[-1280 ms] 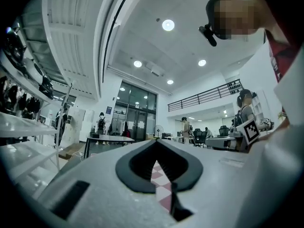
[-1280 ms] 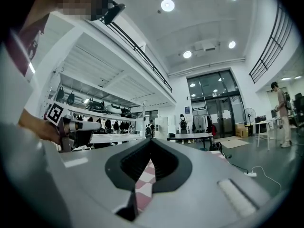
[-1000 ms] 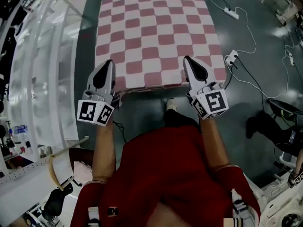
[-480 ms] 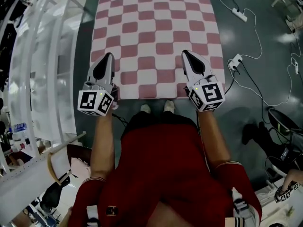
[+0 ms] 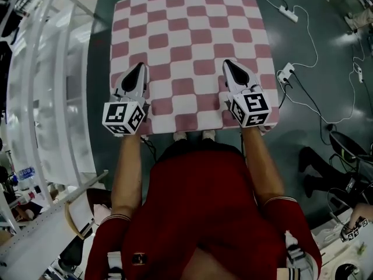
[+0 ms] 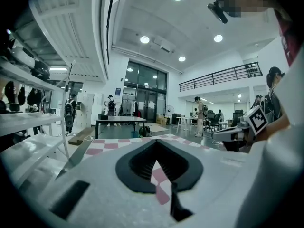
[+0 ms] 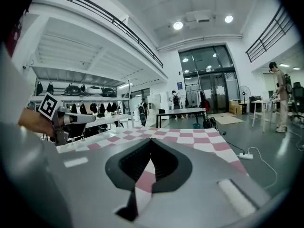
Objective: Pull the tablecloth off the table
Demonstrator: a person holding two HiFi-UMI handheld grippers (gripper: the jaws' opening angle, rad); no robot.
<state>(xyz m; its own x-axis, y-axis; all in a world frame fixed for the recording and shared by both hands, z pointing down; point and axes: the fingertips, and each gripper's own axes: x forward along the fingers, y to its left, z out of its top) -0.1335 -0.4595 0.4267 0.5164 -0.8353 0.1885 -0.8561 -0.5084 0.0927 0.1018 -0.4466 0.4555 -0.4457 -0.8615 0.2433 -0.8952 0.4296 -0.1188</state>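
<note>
The hall is wide, with a dark glossy floor [image 5: 303, 121]; the checked tablecloth [image 5: 192, 34] lies spread flat and runs away from the person, and the table under it is hidden; its near edge is just before the body, and both claws sit on this edge, equally near; the left gripper [image 5: 139, 69] and the right gripper [image 5: 228, 65] are each pinched tight on a fold of the cloth; I judge the pull must go backward, toward the person.

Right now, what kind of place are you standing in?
Probably a big indoor lab or workshop hall: it has tall glass entrance doors, a black balcony railing upstairs, and a white power strip lying on the grey floor.
</note>
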